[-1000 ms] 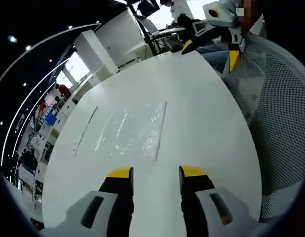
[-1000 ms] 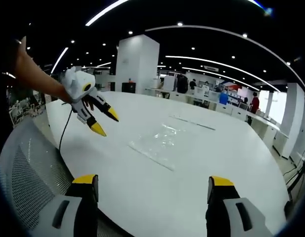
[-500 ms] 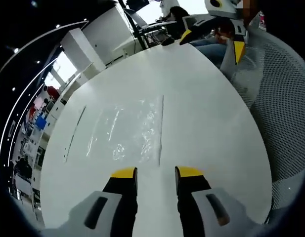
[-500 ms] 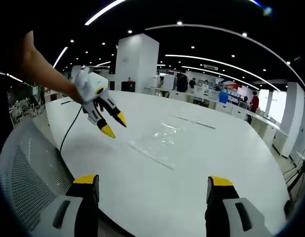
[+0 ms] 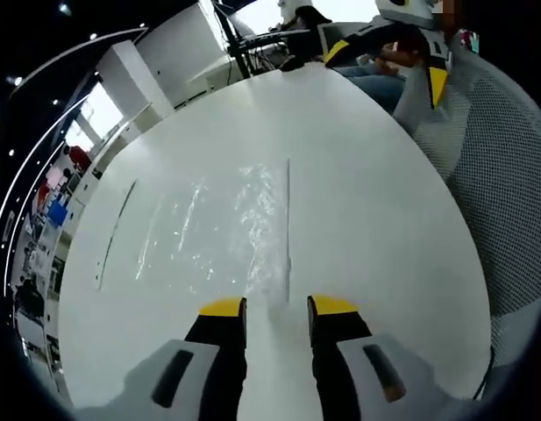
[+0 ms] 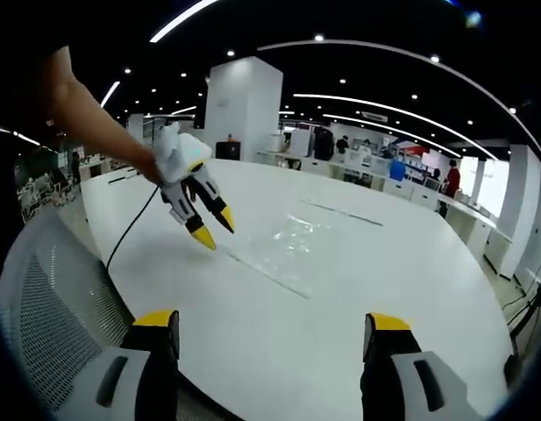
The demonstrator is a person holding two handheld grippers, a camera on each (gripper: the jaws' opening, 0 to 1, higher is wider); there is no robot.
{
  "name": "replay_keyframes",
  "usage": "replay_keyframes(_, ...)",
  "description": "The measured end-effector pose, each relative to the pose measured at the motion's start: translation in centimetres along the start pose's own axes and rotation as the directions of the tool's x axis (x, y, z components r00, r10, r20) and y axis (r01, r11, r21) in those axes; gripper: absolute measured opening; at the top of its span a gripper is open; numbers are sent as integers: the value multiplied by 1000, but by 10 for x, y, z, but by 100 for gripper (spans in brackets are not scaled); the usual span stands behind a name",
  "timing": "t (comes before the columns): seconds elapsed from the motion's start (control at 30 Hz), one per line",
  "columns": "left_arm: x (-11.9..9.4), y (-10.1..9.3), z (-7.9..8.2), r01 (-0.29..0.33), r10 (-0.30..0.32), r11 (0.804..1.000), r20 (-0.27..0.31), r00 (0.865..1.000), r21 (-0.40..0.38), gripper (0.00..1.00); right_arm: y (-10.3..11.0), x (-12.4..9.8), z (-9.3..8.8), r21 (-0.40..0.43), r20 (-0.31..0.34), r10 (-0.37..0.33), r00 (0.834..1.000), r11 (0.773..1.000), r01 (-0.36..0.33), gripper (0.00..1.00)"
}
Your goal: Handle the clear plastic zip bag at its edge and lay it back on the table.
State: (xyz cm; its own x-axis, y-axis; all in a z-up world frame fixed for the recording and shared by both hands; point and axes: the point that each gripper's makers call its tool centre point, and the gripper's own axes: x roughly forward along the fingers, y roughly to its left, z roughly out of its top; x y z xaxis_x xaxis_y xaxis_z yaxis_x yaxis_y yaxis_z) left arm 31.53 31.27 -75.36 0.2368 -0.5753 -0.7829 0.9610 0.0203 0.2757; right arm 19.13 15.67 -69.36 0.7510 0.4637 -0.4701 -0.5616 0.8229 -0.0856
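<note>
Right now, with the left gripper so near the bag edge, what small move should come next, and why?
Probably ease the left gripper forward and down onto the near edge of the clear plastic zip bag. Its jaws stand slightly apart, the bag lies flat on the white table just ahead of them, and nothing is gripped yet. The right gripper hangs open, away from the bag.

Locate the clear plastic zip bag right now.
The clear plastic zip bag lies flat on the white table, just ahead of the left gripper in the left gripper view.
</note>
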Motion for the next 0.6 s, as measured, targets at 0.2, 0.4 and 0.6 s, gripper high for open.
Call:
replay_keyframes(0.2, 5, 8, 3, 2, -2, 1000, 12, 1000, -23, 24, 0, 0, -1, 4, -3, 0, 1000, 1000, 0, 85)
replay_keyframes(0.4, 13, 9, 6, 26, -26, 1000, 5, 1000, -3, 24, -1, 0, -1, 5, -5, -2, 1000, 1000, 2, 84)
replay_keyframes(0.6, 19, 6, 5, 50, -50, 999, -18, 999, 21, 23, -2, 0, -1, 8, -9, -3, 1000, 1000, 3, 83)
